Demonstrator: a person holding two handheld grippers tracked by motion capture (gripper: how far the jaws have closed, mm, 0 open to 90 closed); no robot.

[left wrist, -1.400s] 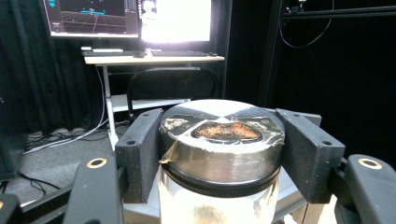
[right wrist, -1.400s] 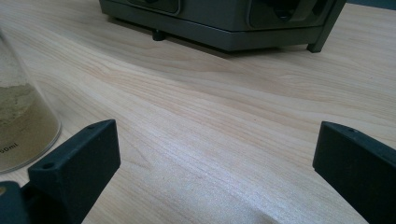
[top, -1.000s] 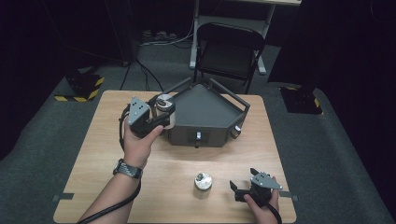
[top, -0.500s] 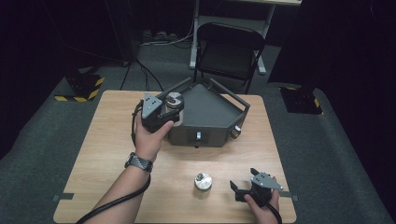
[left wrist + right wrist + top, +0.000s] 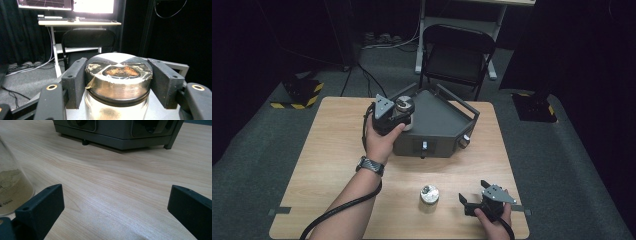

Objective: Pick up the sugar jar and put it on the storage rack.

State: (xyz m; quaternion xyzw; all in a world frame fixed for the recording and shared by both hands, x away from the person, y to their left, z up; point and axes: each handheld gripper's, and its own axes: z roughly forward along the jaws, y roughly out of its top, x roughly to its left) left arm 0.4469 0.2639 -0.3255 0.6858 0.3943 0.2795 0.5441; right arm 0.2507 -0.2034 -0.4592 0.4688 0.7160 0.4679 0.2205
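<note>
My left gripper (image 5: pixel 399 113) is shut on a glass jar (image 5: pixel 404 104) with a silver lid, held over the left corner of a dark grey angular device (image 5: pixel 439 122). In the left gripper view the black pads (image 5: pixel 75 82) press on both sides of the jar's lid (image 5: pixel 119 72), which bears torn tape and a brown patch. A second jar (image 5: pixel 429 197) with pale powder stands on the table near the front. My right gripper (image 5: pixel 473 204) rests to its right, open with nothing between the jaws. In the right gripper view that jar (image 5: pixel 11 187) stands at the left and the device (image 5: pixel 117 131) lies ahead.
The wooden table (image 5: pixel 327 150) has bare room on its left half and between the device and the front jar. Behind the table stand a black folding chair (image 5: pixel 457 55) and a desk with monitors (image 5: pixel 67 3). Yellow-black striped stand feet (image 5: pixel 297 97) sit on the floor.
My left hand has carried the jar to the right, from beside the device's left corner to above it. The right gripper and the front jar have stayed put.
</note>
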